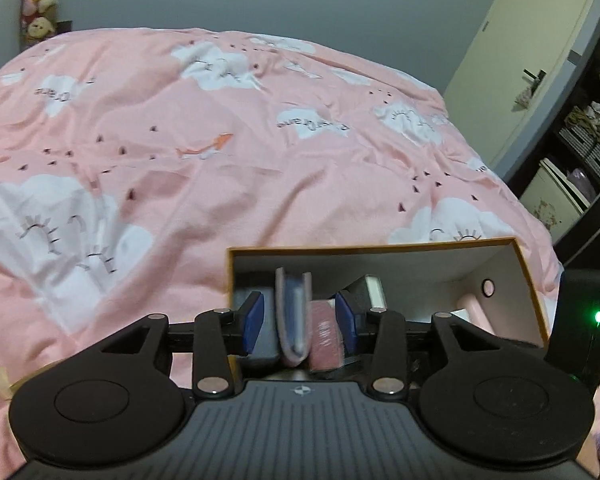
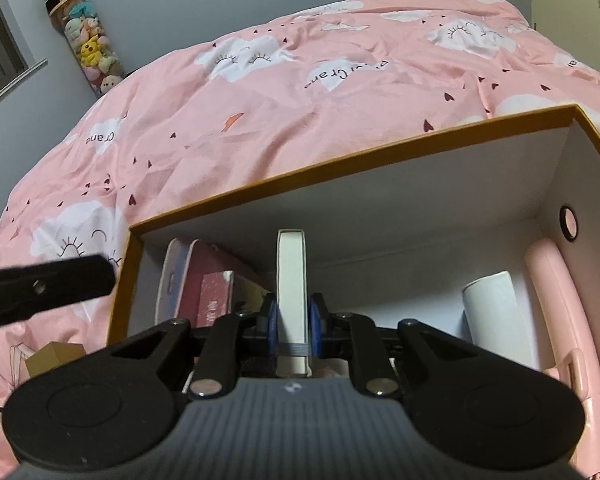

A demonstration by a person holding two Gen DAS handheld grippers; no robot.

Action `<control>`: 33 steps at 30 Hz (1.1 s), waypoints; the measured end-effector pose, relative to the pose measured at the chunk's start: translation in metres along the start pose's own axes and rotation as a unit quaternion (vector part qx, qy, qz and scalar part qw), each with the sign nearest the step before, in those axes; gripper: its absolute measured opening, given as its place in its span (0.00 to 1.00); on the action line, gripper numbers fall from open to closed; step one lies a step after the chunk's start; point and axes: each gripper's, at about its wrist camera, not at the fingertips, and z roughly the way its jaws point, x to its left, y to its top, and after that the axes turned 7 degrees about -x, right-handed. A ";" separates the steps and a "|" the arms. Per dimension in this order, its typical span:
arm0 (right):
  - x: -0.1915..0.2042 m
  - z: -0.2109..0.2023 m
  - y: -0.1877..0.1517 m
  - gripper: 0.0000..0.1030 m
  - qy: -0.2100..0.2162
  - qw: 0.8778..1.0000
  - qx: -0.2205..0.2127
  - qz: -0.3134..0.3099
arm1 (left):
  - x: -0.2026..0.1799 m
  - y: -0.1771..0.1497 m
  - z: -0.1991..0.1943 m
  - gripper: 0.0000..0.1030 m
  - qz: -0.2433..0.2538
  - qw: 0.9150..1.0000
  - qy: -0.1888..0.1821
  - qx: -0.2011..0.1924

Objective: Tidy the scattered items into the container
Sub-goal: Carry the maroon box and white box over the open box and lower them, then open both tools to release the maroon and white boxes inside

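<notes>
Currently the right claw (image 2: 293,330) grips a white upright book (image 2: 291,280) inside the orange-rimmed cardboard box (image 2: 340,164); lower it squarely. Left claw (image 1: 299,322) released, pink-covered notebook (image 1: 293,312) at twelve o'clock

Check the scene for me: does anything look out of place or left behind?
One thing: a small tan box lies on the pink bedcover just outside the container, beside its near-left corner. The white book in the right gripper stands upright inside, as do the other books.
</notes>
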 end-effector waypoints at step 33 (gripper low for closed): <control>0.000 0.013 -0.003 0.47 0.068 0.991 0.073 0.093 | 0.075 -0.051 -0.053 0.45 -0.064 0.995 0.076 0.018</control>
